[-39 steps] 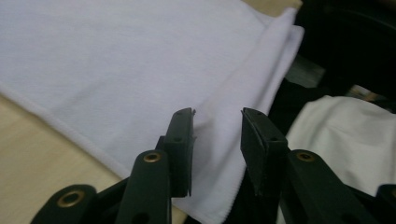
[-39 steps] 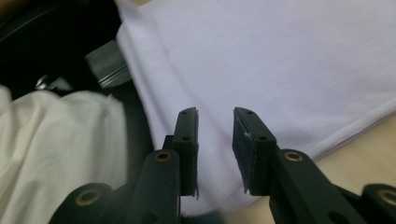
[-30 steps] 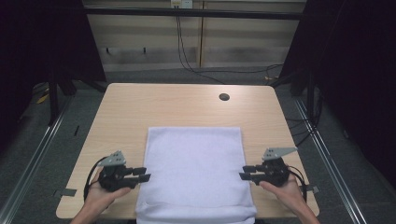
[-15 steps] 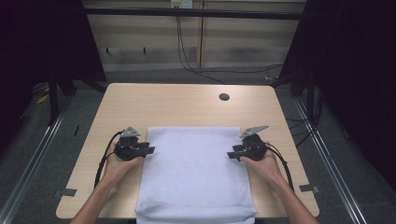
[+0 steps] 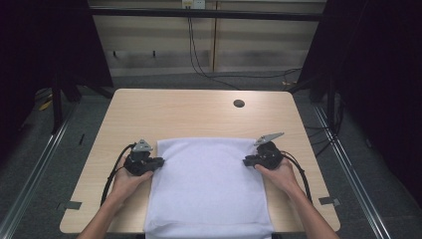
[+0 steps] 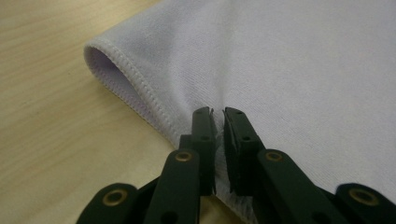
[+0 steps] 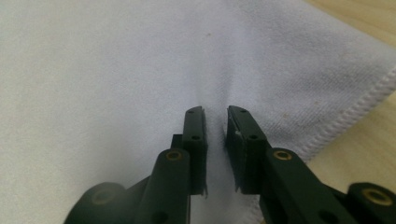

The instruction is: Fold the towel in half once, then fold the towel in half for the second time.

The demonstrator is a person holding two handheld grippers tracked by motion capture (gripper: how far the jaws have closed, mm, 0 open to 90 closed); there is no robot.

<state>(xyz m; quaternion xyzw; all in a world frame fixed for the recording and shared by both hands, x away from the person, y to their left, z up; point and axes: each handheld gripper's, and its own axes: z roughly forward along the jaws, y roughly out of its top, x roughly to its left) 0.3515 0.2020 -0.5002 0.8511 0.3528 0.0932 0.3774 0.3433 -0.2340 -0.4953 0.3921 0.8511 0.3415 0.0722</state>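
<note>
Cloth: white towel (image 5: 209, 186), spread flat on the near half of the wooden table (image 5: 199, 114), its front hem overhanging the near edge.
Left gripper (image 5: 158, 161): jaws nearly closed, pinching the towel's left hem near the far-left corner (image 6: 109, 58).
Right gripper (image 5: 247, 161): jaws narrowly apart, a ridge of fabric between them at the right hem.
Progress: both edges gripped; lifting or folding apparently not yet begun.

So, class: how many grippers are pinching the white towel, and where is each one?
2. The left gripper pinches the white towel at its left edge near the far corner; the right gripper pinches its right edge, opposite.
</note>
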